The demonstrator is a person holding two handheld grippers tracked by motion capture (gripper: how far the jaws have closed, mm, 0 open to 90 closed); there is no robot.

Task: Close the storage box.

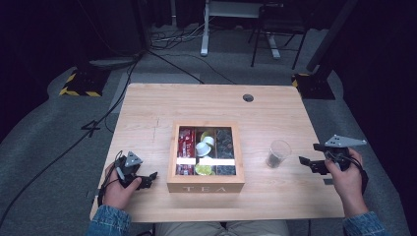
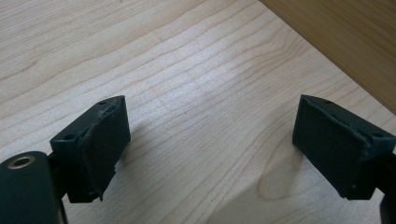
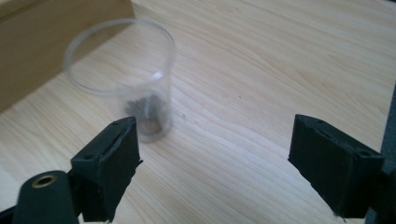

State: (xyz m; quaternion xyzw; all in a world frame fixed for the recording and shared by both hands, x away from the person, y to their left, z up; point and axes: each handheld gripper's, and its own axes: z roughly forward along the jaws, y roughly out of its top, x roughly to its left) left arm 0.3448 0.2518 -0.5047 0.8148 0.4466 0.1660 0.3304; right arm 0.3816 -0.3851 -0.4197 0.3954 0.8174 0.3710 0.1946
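A wooden box marked TEA (image 1: 205, 187) stands at the table's front centre, its compartments filled with red packets, white and green capsules and dark sachets. Right of it stands a clear plastic cup (image 1: 278, 153) (image 3: 123, 79) with a dark clump at its bottom. My left gripper (image 1: 149, 180) (image 2: 210, 140) rests low over bare wood just left of the box, jaws wide apart and empty. My right gripper (image 1: 308, 164) (image 3: 215, 154) hovers to the right of the cup, open with nothing between its jaws; the cup lies ahead and to the left of them.
The box's wooden side (image 2: 345, 42) (image 3: 46, 42) shows at the edge of both gripper views. A round cable hole (image 1: 248, 98) sits near the table's far edge. Bare tabletop (image 1: 147, 113) stretches behind and around the box. Cables, stands and a chair occupy the floor beyond.
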